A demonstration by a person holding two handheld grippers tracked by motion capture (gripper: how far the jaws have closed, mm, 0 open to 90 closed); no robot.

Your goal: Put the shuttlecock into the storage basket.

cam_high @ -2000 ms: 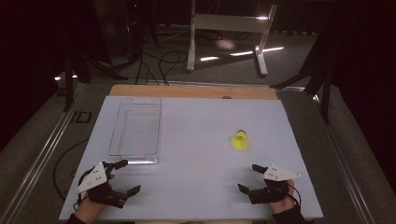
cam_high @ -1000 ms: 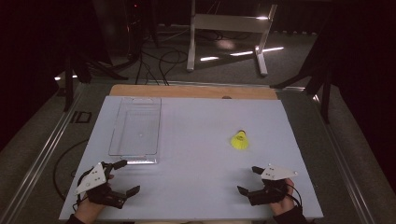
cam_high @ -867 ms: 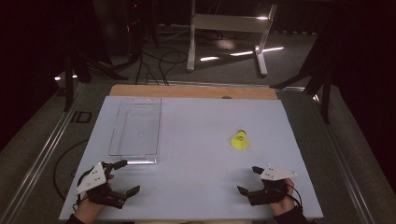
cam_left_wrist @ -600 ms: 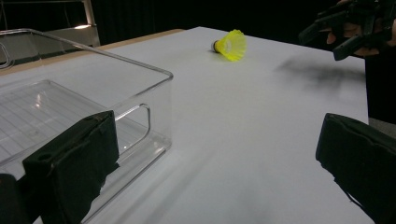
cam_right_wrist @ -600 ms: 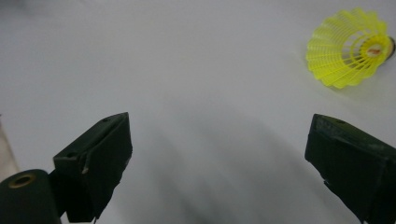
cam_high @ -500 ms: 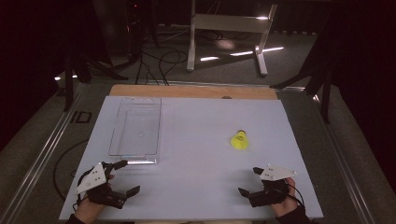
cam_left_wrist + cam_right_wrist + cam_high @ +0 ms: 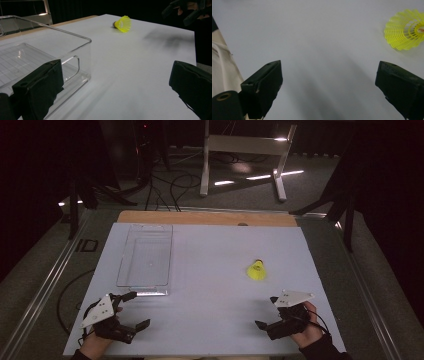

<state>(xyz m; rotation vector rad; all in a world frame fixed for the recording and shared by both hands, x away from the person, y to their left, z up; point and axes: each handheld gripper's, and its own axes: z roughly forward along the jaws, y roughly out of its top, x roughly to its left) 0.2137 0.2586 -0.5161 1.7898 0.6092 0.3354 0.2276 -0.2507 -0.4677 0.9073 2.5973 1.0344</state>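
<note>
Your yellow plastic shuttlecock [image 7: 257, 270] lies on its side on the white table [image 7: 210, 285], right of centre, far from your right gripper [image 7: 267, 313]. Its long axis runs near to far, cork tip pointing far, skirt toward you. Your right gripper and left gripper [image 7: 136, 310] both hold their jaws spread, gripping nothing. The clear plastic tray [image 7: 146, 256] sits far-left.
</note>
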